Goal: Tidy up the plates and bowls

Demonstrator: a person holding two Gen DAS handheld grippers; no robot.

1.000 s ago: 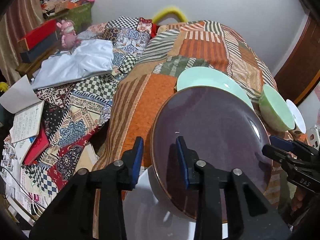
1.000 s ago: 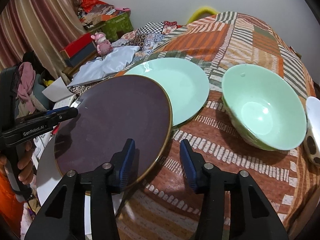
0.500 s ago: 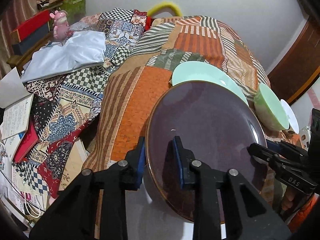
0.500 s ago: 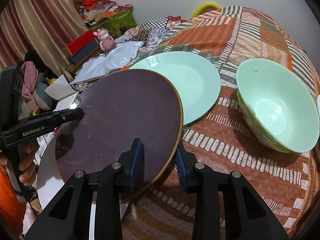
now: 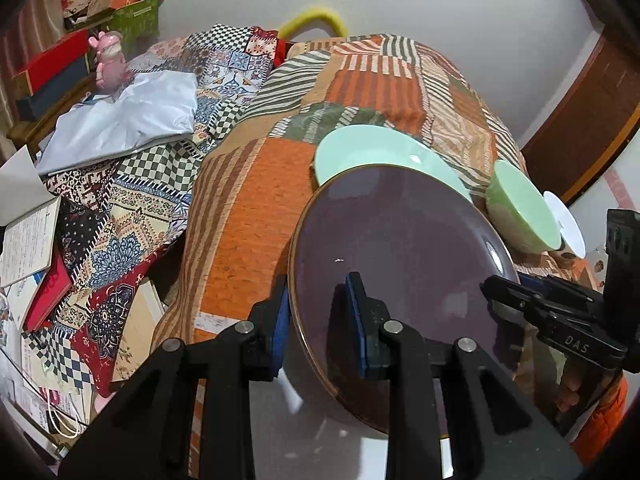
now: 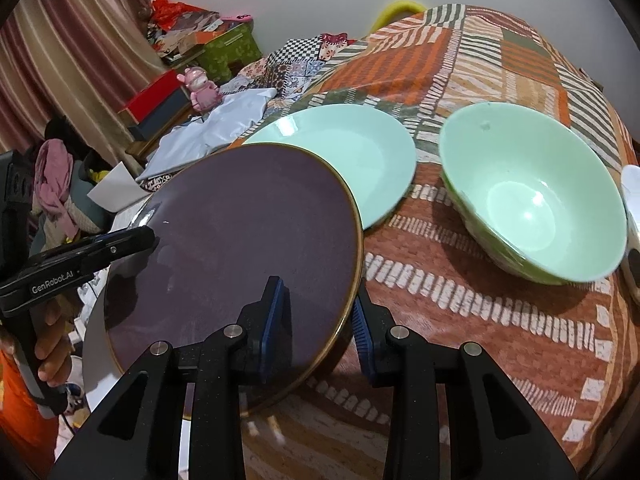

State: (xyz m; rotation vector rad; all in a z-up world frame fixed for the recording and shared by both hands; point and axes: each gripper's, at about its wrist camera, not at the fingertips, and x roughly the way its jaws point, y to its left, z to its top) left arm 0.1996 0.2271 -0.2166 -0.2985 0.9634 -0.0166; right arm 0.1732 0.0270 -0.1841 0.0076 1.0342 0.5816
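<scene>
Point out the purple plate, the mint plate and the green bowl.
purple plate [image 6: 240,248], right wrist view, on the middle of its flat face.
mint plate [image 6: 352,148], right wrist view, on its bare centre.
green bowl [image 6: 532,200], right wrist view, on the inside bottom.

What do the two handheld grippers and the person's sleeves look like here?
Both the left gripper and the right gripper are matte black with silver rivets and blue pads. One side reads "GenRobot.AI", the other "DAS". Orange sleeves show at both wrists. No cables are visible.
</scene>
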